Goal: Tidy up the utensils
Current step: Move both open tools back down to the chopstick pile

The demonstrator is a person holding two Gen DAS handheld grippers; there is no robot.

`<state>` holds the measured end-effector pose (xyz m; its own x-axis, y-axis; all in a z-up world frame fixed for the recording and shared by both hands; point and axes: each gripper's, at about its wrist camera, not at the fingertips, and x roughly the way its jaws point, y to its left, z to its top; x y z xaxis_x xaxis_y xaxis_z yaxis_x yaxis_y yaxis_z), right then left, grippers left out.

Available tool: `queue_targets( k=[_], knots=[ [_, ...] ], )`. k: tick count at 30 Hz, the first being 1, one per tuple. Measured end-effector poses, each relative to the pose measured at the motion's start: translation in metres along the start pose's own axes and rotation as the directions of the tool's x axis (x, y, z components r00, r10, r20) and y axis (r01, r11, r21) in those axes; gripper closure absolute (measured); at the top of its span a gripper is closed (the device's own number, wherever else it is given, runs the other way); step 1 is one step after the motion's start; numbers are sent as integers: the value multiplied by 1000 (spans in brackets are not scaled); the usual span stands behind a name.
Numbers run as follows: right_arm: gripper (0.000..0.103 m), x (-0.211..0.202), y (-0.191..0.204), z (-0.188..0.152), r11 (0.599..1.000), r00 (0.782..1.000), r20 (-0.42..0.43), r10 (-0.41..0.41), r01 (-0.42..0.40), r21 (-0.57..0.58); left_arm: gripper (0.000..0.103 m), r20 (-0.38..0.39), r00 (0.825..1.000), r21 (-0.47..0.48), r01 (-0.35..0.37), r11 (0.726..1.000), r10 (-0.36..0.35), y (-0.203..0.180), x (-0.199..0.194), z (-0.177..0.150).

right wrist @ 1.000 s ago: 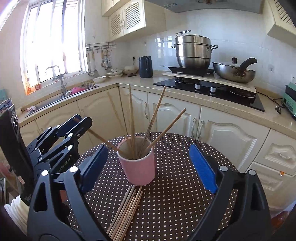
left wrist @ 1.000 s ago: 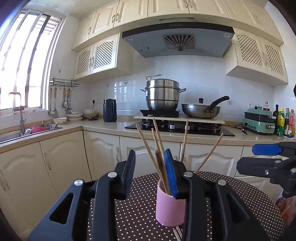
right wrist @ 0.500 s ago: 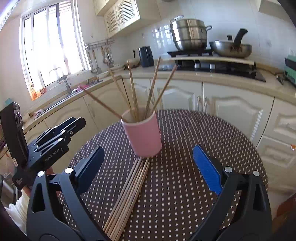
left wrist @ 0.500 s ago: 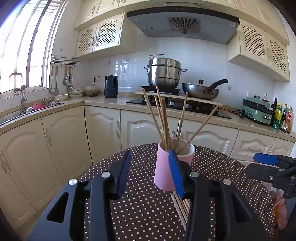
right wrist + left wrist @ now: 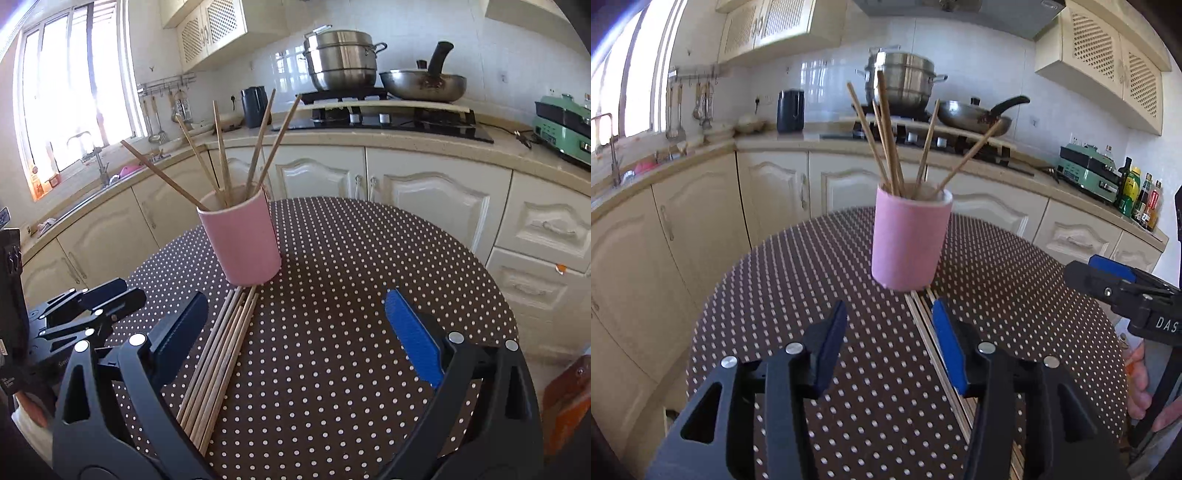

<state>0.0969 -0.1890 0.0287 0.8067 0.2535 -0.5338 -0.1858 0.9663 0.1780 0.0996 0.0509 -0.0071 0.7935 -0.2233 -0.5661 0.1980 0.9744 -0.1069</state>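
On a round table (image 5: 351, 258) covered in a brown cloth with white dots, two handheld grippers are pointing down at a slant toward a pink cup (image 5: 242, 240).

The left gripper (image 5: 889, 314) is opening its jaws, with nothing between its blue pads (image 5: 831, 339). Straight ahead of it, a little beyond the fingertips, the pink cup is standing upright. Five wooden chopsticks in the cup (image 5: 886, 136) are fanning outward, two leaning left, one nearly upright and two leaning right. A row of loose chopsticks (image 5: 923, 317) is lying flat on the cloth, running from the foot of the cup back toward the gripper and passing under its right finger.

The right gripper (image 5: 295, 310) is holding its jaws spread wide and gripping nothing. The cup is sitting ahead and left of its centre line, and the loose chopsticks are lying just inside its left finger, side by side, their far ends touching the base of the cup. The dotted cloth between its fingers is otherwise bare. The left gripper is showing at the far left of this view, beside the table edge, well apart from the bundle.

Behind the table, cream cabinets (image 5: 406, 192) are running under a counter carrying a black kettle (image 5: 255, 107), a steel stacked pot (image 5: 341, 61) and a wok (image 5: 424, 85) on the stove, and a green appliance (image 5: 565, 129) at far right.
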Motion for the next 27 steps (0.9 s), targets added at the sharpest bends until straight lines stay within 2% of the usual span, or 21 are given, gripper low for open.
queue_targets(
  k=[3,5,9,14,17,24,27],
  knots=[
    [8,1,-1,-6,1000,1000,-4,-6,6,22,54,-45,999,-45,16,999,-18,2,3,-6],
    [8,2,0,-9,999,1000,-8,-13,13,43,52,-74,997,-55,-6,998,2,2,5,-10],
    [8,10,3,-16,997,997,-71,-12,17,74,52,-147,989,-75,-37,996,26,0,9,-16],
    [8,18,15,-26,998,987,-153,-55,60,27,49,-200,977,-47,-78,996,67,-8,10,-24],
    [8,21,16,-35,997,984,-173,-51,62,56,48,-217,972,-42,-101,994,89,-11,11,-29],
    [8,34,22,-48,992,971,-213,-110,121,36,47,-240,965,-39,-122,992,109,-8,14,-35],
    [8,43,24,-52,993,964,-252,-88,103,50,47,-256,961,-57,-119,991,101,-5,18,-36]
  ],
)
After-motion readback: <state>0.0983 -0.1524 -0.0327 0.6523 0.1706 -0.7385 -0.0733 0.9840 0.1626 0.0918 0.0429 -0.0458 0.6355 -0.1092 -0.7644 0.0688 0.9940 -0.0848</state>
